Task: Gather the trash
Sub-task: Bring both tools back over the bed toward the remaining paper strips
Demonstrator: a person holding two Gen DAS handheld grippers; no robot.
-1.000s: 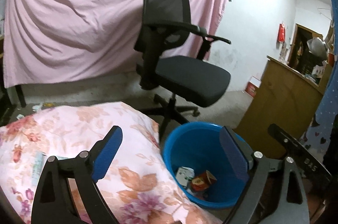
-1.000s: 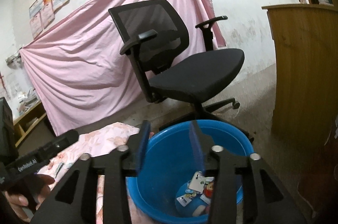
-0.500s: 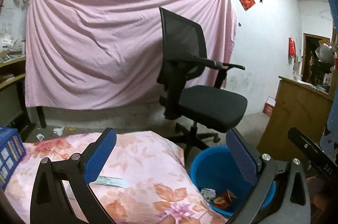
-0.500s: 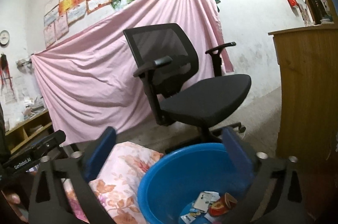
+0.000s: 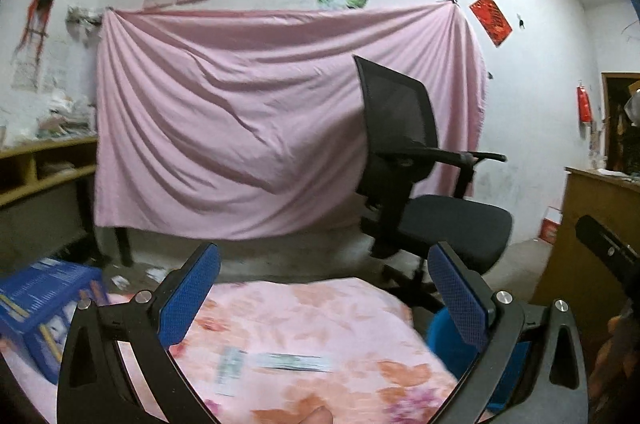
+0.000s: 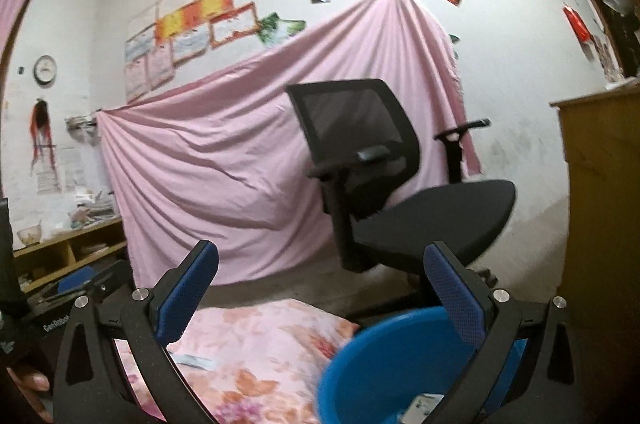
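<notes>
Left wrist cam: both grippers wide open & empty, left gripper (image 5: 320,298) nearest the paper strip (image 5: 294,363) on the floral quilt (image 5: 312,316), approx 6 o'clock below fingertips, long axis 3-to-9, blue bucket (image 6: 384,356) at 4.

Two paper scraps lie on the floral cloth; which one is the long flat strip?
The wider strip lying crosswise toward the blue basin. The other scrap to its left is shorter and runs up-down.

Counted: one blue basin (image 6: 372,364), one black office chair (image 5: 420,184), one pink sheet (image 5: 260,128), one floral quilt (image 5: 304,340), two paper scraps (image 5: 272,364), one blue crate (image 5: 44,300).
</notes>
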